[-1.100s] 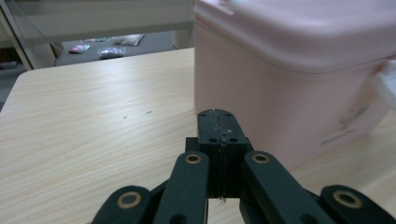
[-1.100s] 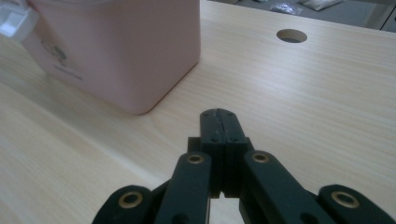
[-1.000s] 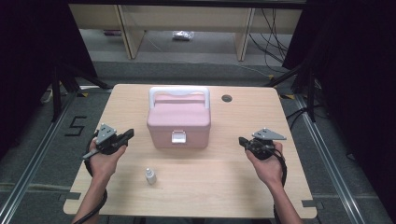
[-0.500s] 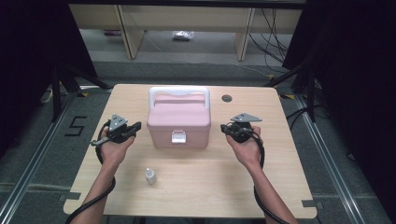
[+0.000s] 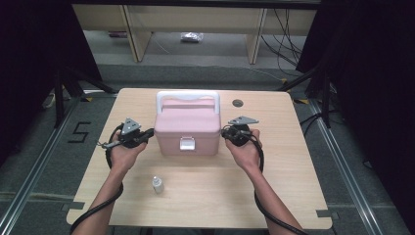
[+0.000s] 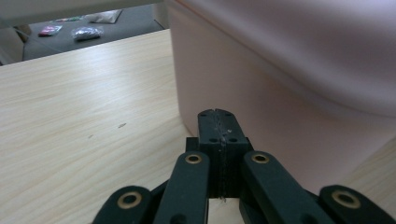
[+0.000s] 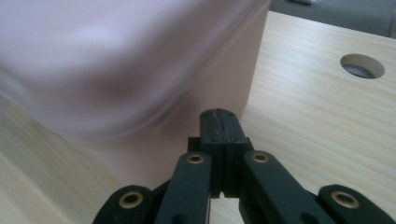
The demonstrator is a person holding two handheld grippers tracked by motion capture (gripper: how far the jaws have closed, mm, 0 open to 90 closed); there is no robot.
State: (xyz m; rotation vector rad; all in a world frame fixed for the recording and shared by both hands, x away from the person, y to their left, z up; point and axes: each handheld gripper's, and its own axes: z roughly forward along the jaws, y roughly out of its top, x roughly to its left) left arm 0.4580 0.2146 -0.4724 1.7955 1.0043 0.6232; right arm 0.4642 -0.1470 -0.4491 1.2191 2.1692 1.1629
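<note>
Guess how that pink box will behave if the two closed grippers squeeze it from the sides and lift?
The pink box looks like rigid plastic, so it probably won't flex. Its side walls look smooth, so closed tips could slip. Its broad flat base makes tipping unlikely; the white handle seems safer.

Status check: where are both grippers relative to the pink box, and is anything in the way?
Left gripper shut, at box's left side. Right gripper shut, at its right side. Pink box latched, lid down. Small bottle sits apart, near the front edge.

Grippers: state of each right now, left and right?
Left gripper: closed, holding nothing, beside the pink box.
Right gripper: closed, holding nothing.
</note>
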